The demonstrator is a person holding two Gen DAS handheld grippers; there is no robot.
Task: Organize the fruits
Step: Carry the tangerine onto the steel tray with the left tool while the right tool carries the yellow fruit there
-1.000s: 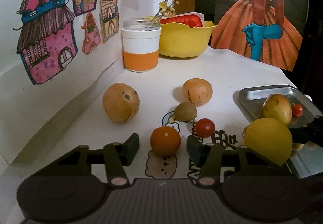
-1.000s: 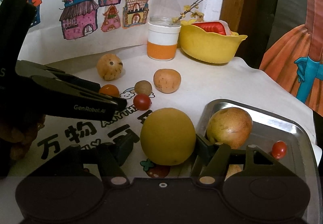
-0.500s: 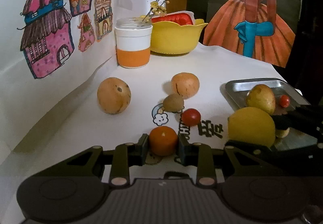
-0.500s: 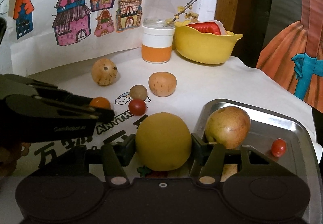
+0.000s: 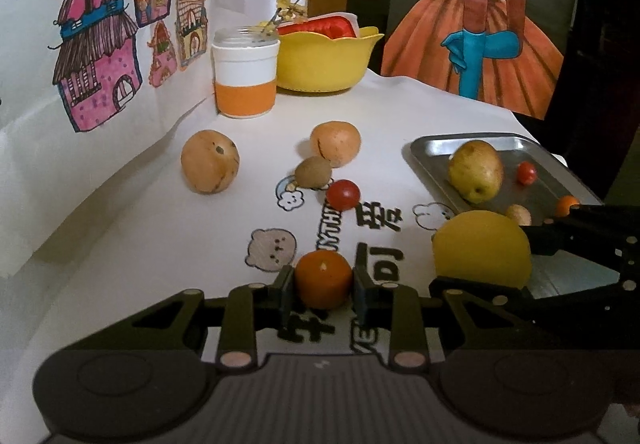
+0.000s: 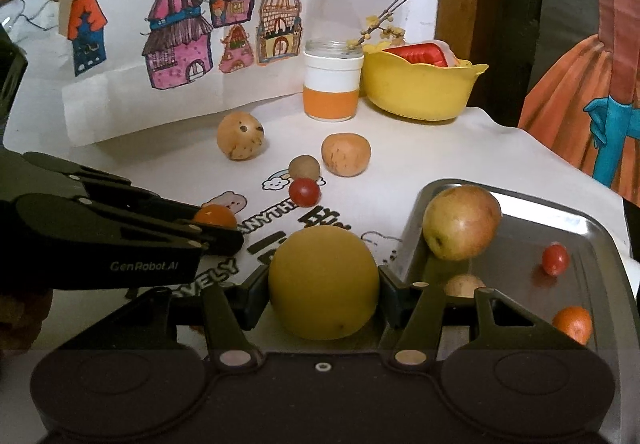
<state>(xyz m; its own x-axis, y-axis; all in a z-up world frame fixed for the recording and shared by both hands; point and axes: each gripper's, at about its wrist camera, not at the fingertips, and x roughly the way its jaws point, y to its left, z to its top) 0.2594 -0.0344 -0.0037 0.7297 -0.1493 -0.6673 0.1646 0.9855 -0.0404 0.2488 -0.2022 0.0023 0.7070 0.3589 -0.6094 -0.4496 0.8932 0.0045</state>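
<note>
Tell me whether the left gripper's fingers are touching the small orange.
Touching. The left wrist view shows the left gripper with both fingers pressed flush against the small orange, no gap.

Left gripper [image 5: 323, 284] pads clamp small orange fruit [image 5: 323, 278] on both sides. Right gripper [image 5: 480, 248] at right edge grips large yellow fruit [image 5: 482, 246], just beside metal tray [image 5: 436, 144] holding apple [image 5: 475, 170] and cherry tomato [image 5: 526, 172].

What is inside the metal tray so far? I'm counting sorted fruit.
The metal tray holds an apple, cherry tomato, small orange and a partly hidden brownish fruit.
</note>
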